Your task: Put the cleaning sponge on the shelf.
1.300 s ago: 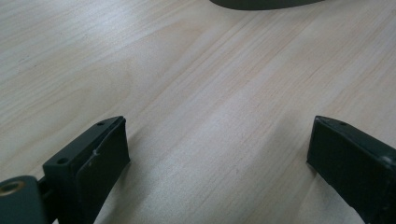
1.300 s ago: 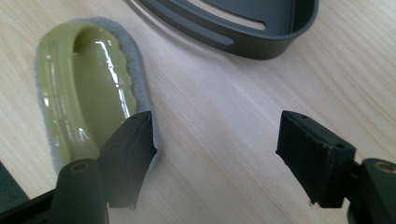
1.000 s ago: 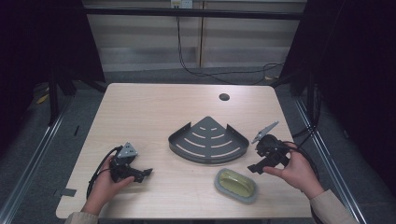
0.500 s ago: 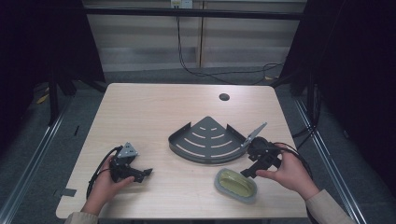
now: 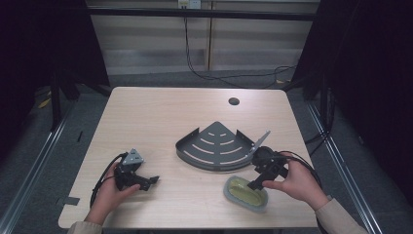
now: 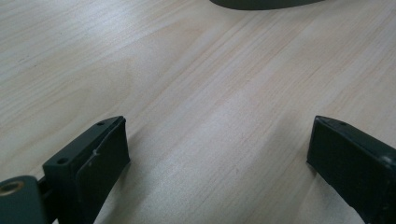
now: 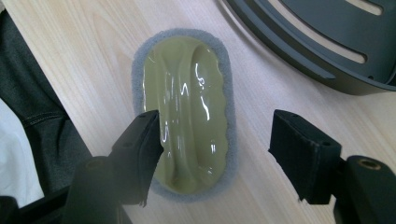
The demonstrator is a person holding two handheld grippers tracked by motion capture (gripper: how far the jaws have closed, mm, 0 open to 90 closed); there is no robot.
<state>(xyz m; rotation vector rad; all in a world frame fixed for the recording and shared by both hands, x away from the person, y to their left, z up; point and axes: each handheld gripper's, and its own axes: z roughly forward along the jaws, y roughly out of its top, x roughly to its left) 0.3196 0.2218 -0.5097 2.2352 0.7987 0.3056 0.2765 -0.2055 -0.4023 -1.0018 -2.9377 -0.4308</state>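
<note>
Olive-green plastic-handled scrub sponge w/ grey foam base [image 5: 246, 192] sits lower centre-right of high view; right gripper [image 5: 255, 184] has slid left over it, jaws just been narrowing, not yet pinching—grasp looks imminent. Left gripper [image 5: 151, 181] open, idle.

sponge [image 7: 187, 112]: showing a glossy olive-yellow top, edged by a grey foam rim
corner rack [image 5: 216, 146]: showing dark grey metal, with pale curved slots striping its floor
table [image 5: 160, 117]: showing light beige wood grain
right gripper [image 7: 215, 140]: showing black jaws
left gripper [image 6: 217, 154]: showing black jaws, carrying a grey plate
</note>
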